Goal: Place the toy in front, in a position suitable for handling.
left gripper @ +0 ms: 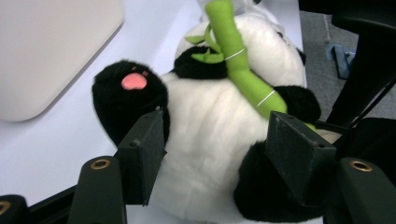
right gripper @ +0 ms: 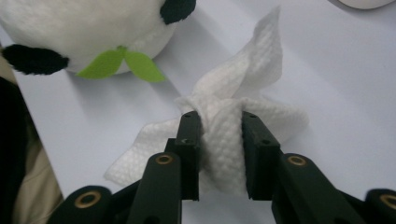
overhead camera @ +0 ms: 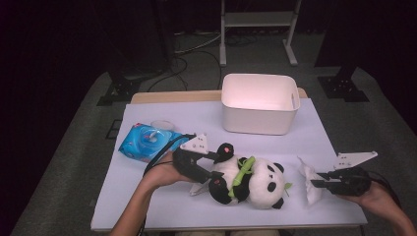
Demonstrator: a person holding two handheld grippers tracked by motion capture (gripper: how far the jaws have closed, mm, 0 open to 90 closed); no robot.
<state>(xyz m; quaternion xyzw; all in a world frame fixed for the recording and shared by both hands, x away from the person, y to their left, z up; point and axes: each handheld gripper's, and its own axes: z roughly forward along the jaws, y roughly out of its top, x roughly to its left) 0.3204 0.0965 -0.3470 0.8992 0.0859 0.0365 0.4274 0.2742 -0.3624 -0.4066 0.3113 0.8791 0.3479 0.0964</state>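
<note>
Here, in the high view, a plush panda (overhead camera: 251, 182) lies on its back near the front middle of the white-covered table (overhead camera: 162, 206), a green bamboo stick (overhead camera: 242, 172) across its belly. The left hand-held gripper (overhead camera: 212, 164) comes in from the left, its jaws set to either side of the panda's lower body, between the two black feet. To the right, well apart from the toy's head, a crumpled white tissue (overhead camera: 310, 182) lies on the table, and the right hand-held gripper (overhead camera: 319, 179) reaches it from the right edge. A white bin (overhead camera: 259, 104) stands at the far side, and a blue wipes pack (overhead camera: 145, 142) lies at the left. In the left gripper view, the jaws stand moderately wide around the panda (left gripper: 210, 140); the left pad lies against the black foot and white belly, while the right pad sits beside the dark fur of the other leg, and I cannot tell whether they press. In the right gripper view, the narrow-set jaws pinch a bunched fold of the tissue (right gripper: 224, 126) between them, the rest spreading on the table near the panda's head (right gripper: 93, 32).
</note>
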